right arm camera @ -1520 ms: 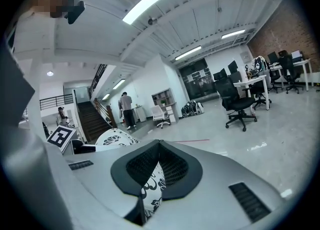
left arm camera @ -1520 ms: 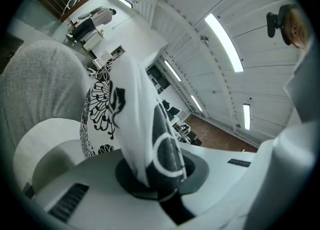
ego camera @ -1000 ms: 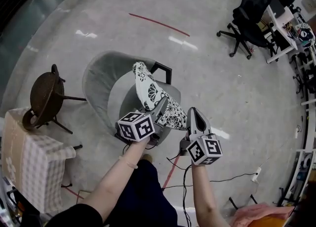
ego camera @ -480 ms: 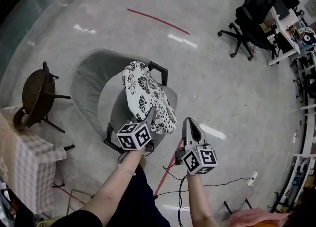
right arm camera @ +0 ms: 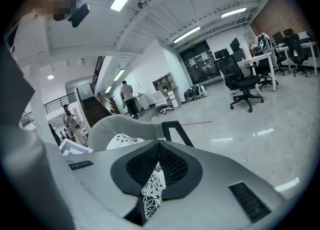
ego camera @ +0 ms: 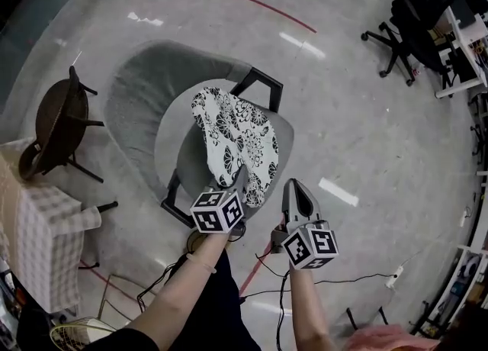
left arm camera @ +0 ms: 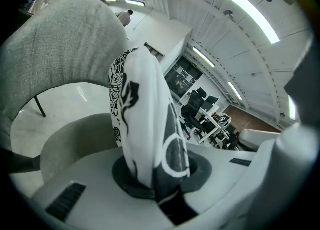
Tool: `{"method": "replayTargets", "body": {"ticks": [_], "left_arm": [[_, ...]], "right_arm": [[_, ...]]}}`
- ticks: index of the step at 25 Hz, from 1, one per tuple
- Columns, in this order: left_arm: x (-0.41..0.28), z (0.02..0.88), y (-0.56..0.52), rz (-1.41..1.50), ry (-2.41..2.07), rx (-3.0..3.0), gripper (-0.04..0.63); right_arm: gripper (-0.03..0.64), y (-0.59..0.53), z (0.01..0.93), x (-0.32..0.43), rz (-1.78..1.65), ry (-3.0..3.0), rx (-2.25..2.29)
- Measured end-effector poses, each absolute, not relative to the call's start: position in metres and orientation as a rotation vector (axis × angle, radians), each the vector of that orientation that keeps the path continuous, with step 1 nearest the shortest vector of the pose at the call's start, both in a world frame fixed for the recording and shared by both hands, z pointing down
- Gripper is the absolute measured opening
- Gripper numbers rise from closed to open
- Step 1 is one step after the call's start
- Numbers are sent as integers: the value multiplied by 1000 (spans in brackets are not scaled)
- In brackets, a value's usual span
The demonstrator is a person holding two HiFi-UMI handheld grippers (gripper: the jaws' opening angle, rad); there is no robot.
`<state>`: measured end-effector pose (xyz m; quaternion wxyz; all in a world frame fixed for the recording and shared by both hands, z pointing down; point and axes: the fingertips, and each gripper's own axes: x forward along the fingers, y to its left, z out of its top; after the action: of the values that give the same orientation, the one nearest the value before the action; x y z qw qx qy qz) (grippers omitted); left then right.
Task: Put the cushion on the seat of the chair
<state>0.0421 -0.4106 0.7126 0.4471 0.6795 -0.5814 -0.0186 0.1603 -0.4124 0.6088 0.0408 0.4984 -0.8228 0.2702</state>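
Left tool (ego camera: pixel 242 174) opening round cushion (ego camera: pixel 236 132), right tool (ego camera: pixel 294 186) clamped on it, lowered toward chair (ego camera: pixel 137 90)

Person from above: dark navy trousers (ego camera: pixel 221 307); dark short sleeve (ego camera: pixel 114 338) on left upper arm; thin wristband (ego camera: pixel 200 255) at left wrist; forearms unsleeved.

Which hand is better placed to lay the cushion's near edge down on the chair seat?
Left, probably: the left claw holds the cushion above the front of the seat, its jaws opening around the fabric. The right claw pinches only a corner, beside the seat, over the floor.
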Motion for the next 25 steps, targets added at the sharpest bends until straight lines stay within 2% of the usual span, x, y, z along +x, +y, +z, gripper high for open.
{"method": "replayTargets", "body": {"ticks": [2,5,9,13,19,25], "left_arm": [[40,723,-405,-30,-1444,1655,85],[41,737,-395,-17,-1433,1610,173],[42,750,-382,-25,-1443,1570,201],[56,764,-366,20,-1407,1553,325],[77,790,-333,117,-1310,1533,425],[91,802,-297,158,-1222,1530,431]], "right_arm": [[6,-411,616,156,839,-2526,1516],[6,-407,626,152,854,-2524,1503],[6,-401,640,152,869,-2514,1502],[6,-396,650,152,883,-2505,1506],[6,-386,667,151,898,-2483,1517],[6,-371,677,148,913,-2461,1529]]}}
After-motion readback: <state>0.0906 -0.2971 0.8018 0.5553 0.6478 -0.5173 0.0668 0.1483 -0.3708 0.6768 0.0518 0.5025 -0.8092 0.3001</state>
